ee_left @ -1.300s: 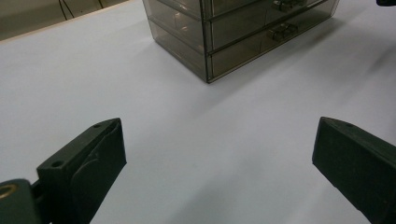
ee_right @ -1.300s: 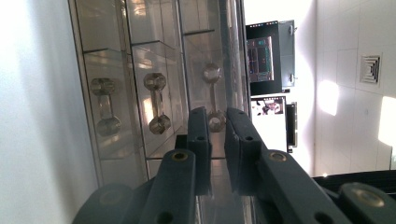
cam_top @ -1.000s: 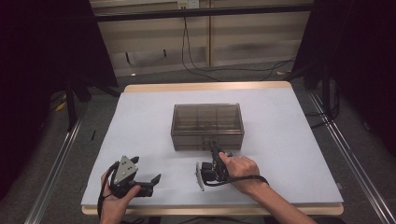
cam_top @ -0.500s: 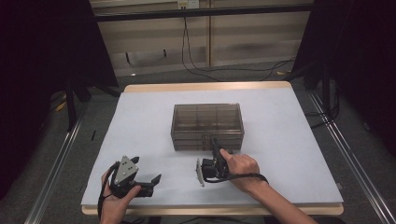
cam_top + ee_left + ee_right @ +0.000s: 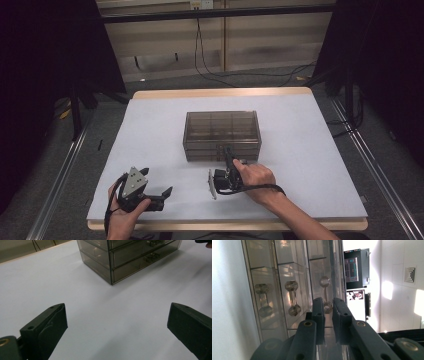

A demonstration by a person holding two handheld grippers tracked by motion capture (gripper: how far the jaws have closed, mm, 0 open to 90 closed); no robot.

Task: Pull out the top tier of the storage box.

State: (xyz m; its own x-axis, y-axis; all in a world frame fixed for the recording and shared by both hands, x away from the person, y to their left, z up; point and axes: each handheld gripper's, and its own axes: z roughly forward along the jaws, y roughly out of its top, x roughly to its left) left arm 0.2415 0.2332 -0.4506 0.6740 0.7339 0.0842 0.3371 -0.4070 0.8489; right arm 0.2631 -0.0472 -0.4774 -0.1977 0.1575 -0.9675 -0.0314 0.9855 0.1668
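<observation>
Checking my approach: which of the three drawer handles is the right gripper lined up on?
The top drawer's handle, rightmost in the right gripper view. The right gripper has its near-closed jaws at that handle's lower knob; the other two handles lie off to the left, untouched.

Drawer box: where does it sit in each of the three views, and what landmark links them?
High view: drawer box at table centre, just beyond the right gripper.
Left gripper view: top, right of centre, far past the open jaws.
Right gripper view: turned sideways, close up.
Shared landmark: the dumbbell-shaped drawer handles.
</observation>
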